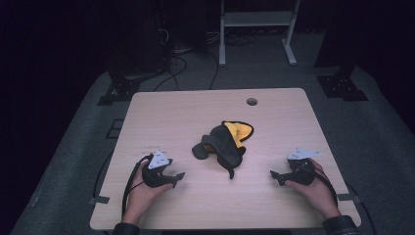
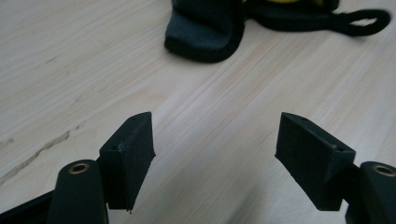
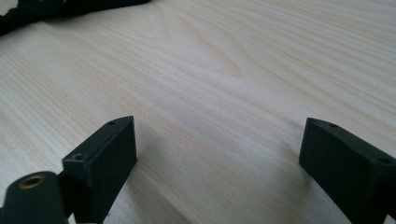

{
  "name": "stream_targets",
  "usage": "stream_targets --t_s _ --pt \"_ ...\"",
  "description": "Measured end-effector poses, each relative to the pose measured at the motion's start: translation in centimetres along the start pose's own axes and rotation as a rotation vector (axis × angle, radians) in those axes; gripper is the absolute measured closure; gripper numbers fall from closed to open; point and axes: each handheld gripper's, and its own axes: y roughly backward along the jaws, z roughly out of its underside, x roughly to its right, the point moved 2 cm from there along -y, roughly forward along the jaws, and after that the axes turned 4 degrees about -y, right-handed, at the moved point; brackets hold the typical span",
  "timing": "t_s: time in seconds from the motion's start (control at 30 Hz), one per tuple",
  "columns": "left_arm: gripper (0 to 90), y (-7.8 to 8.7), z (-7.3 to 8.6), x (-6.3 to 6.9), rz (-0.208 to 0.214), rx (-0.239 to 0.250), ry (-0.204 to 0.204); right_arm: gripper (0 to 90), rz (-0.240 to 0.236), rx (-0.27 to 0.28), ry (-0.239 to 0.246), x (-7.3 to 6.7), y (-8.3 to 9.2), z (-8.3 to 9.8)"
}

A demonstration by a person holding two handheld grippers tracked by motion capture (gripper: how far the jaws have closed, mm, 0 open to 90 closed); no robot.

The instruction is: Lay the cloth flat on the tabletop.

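High view: both hands low, flanking hat

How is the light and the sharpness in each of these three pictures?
High view: dim, room behind nearly black, table evenly lit, black and yellow cloth a little soft. Left gripper view: bright, wood grain sharp, jaws soft at the bottom. Right gripper view: bright, no glare, a faint shadow beside the jaws.
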Motion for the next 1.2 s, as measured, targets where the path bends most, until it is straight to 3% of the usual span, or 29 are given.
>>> stream_targets --t_s 0.27,0.67,0.93,1.1,1.2 --pt "29.8 -0.7 -2.3 -0.1 0.034 0.034 0.005 10.0 0.001 0.001 -0.004 0.0 -0.1 -0.1" --pt "31.4 -2.9 -6.2 0.4 0.057 0.054 -0.069 10.0 0.001 0.0 0.0 0.0 0.0 0.0" --pt "31.6 -4.7 -9.7 2.8 0.124 0.087 -0.136 10.0 0.001 0.0 -0.001 0.0 -0.1 -0.1" --pt "33.6 -5.6 -10.6 3.9 0.157 0.08 -0.165 10.0 0.001 0.0 0.0 0.1 -0.1 -0.1" --pt "37.3 -7.3 -11.1 5.0 0.198 0.063 -0.183 10.0 0.001 0.001 -0.001 0.1 -0.1 -0.1"
